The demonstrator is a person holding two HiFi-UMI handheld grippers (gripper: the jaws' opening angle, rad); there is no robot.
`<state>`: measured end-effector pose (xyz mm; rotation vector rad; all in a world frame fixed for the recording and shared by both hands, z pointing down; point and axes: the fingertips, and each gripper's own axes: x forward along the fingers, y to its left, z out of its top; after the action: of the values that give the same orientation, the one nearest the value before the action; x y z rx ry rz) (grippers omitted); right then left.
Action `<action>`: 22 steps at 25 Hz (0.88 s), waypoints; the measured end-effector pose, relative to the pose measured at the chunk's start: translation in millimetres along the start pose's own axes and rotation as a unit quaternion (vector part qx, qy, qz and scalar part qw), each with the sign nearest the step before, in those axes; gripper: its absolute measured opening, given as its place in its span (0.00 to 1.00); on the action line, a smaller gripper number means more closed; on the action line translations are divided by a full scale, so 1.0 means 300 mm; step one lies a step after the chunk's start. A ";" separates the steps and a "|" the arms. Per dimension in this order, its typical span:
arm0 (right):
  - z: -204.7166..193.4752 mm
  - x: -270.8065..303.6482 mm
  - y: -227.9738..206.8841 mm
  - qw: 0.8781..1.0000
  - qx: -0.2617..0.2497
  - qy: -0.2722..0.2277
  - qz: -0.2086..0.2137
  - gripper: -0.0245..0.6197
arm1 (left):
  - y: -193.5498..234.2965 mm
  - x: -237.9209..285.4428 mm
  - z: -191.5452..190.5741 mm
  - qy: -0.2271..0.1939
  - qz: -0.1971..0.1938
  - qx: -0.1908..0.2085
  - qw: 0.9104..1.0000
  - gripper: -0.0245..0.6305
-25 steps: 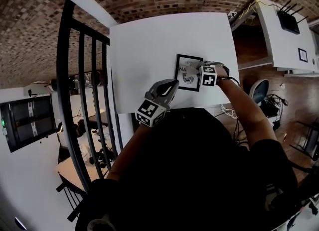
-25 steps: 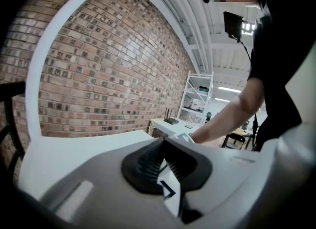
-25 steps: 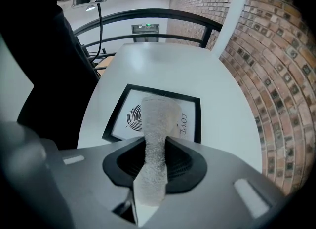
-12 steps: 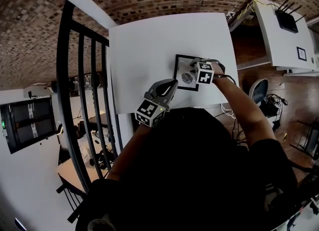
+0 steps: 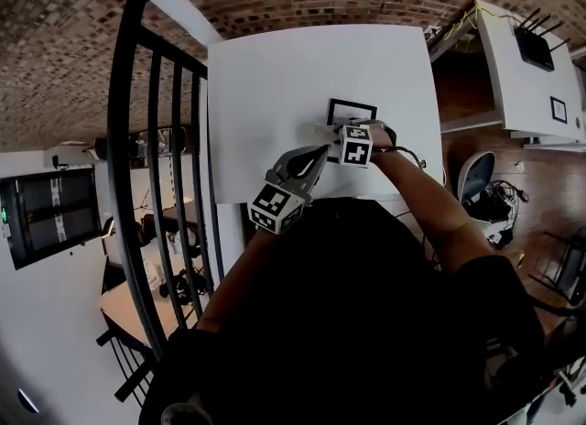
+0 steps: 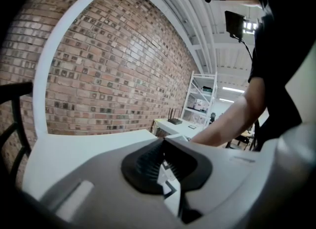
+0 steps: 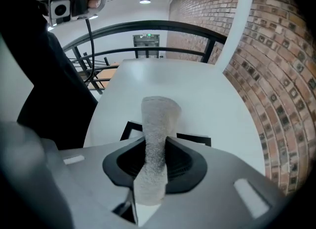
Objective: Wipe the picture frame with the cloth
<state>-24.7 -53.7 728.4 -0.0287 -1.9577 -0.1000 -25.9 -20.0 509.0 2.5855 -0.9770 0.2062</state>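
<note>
A black picture frame (image 5: 352,105) lies flat on the white table (image 5: 275,84); only its far edge shows past my right gripper. My right gripper (image 5: 331,132) is over the frame, shut on a grey-white cloth (image 7: 159,119) that sticks out past the jaws onto the frame. In the right gripper view the frame's black border (image 7: 196,138) shows on both sides of the cloth. My left gripper (image 5: 320,152) hovers at the table's near edge, just left of the frame. Its jaws meet at the tips (image 6: 161,144) with nothing between them.
A black metal railing (image 5: 151,139) runs along the table's left side. At the right stands a white shelf with a router (image 5: 536,43), and an office chair (image 5: 476,171) is below it. The table's near edge is under my arms.
My right gripper has slid the cloth leftward across the picture frame, now covering most of it. The left gripper has stayed where it was.
</note>
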 end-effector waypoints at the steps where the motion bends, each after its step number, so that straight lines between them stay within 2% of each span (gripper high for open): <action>1: -0.013 0.011 0.018 1.000 -0.003 0.008 0.005 0.19 | 0.001 -0.003 0.000 0.000 0.001 -0.001 1.000 0.04; 15: -0.183 -0.006 0.096 0.999 -0.007 0.042 0.023 0.19 | 0.002 0.019 0.010 -0.001 -0.012 0.000 1.000 0.04; 22: -0.247 -0.030 0.090 0.998 0.004 0.050 0.025 0.19 | 0.003 0.025 0.008 0.002 -0.015 0.003 1.000 0.04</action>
<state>48.7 -32.8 749.5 -0.0662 -1.8567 -0.0608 -20.7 -26.1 509.1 2.6019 -0.9373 0.2064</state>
